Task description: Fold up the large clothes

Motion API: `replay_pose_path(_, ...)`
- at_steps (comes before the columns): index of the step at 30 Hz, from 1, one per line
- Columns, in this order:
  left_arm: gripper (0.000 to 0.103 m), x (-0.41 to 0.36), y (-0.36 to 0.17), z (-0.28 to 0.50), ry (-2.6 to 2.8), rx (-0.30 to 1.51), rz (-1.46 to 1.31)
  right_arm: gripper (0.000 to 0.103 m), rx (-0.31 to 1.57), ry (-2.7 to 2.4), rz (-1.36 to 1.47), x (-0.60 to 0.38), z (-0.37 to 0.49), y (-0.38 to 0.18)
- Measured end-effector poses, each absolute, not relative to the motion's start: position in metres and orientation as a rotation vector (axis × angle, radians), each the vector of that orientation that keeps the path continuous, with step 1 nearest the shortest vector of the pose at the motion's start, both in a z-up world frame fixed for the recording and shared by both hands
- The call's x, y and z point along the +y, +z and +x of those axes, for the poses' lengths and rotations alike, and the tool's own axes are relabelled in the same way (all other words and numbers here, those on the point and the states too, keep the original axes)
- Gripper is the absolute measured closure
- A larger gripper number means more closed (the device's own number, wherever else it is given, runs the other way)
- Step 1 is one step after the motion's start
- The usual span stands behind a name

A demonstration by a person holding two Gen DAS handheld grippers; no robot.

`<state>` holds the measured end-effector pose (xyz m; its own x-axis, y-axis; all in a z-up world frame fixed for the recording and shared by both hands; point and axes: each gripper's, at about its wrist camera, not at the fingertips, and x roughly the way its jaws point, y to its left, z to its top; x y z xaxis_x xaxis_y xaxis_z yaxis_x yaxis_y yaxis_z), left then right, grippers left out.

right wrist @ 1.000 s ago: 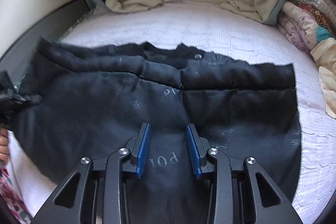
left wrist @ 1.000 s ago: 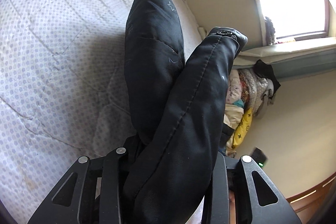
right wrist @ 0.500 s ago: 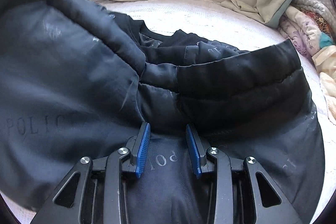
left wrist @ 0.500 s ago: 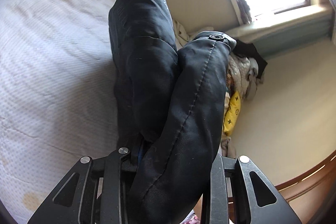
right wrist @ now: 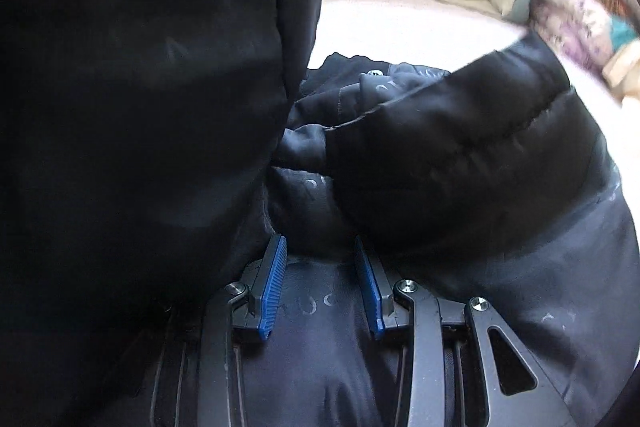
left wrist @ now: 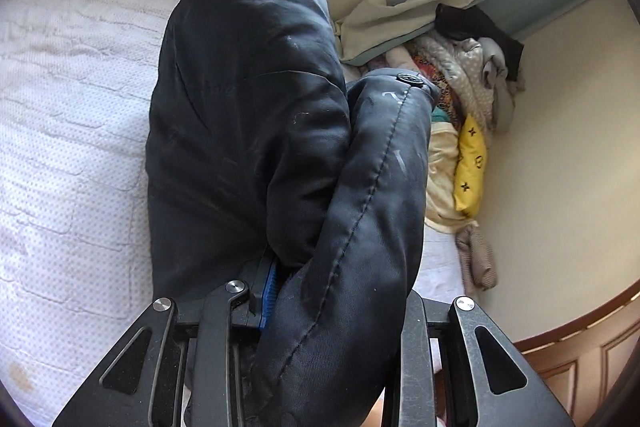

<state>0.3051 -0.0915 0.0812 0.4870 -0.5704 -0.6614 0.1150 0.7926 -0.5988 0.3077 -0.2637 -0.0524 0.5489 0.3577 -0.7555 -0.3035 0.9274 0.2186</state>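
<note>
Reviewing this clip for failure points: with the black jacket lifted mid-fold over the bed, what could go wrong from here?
1. The left gripper pinches a thick bunch of the black jacket; the slick padding might slip out.
2. The lifted panel blocks most of the right wrist view, so the fold may land crooked.
3. The right gripper may drag the lower layer when it pulls away.

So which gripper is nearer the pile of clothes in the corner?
Left. The left gripper, holding the jacket, is near the pile; the right gripper sits farther back.
</note>
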Motion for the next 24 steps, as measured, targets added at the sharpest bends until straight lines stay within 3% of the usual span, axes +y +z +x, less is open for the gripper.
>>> replay_pose_path(6,0.070,-0.109,0.079,0.306,-0.420,0.995,-0.496,0.069,1.100,0.516,0.384,-0.321,0.321,-0.033)
replay_pose_path(8,0.070,-0.115,0.075,0.305,-0.422,1.002,-0.484,0.059,1.156,0.508,0.558,-0.357,0.318,-0.025)
replay_pose_path(13,0.070,-0.142,0.079,0.312,-0.441,1.015,-0.423,0.046,1.013,0.488,0.748,-0.430,0.298,0.012)
replay_pose_path(18,0.070,-0.168,0.074,0.312,-0.442,1.021,-0.321,0.022,0.861,0.673,0.962,-0.460,0.291,0.034)
replay_pose_path(24,0.069,-0.187,0.067,0.302,-0.431,1.028,-0.217,0.019,0.966,0.680,0.890,-0.434,0.313,0.029)
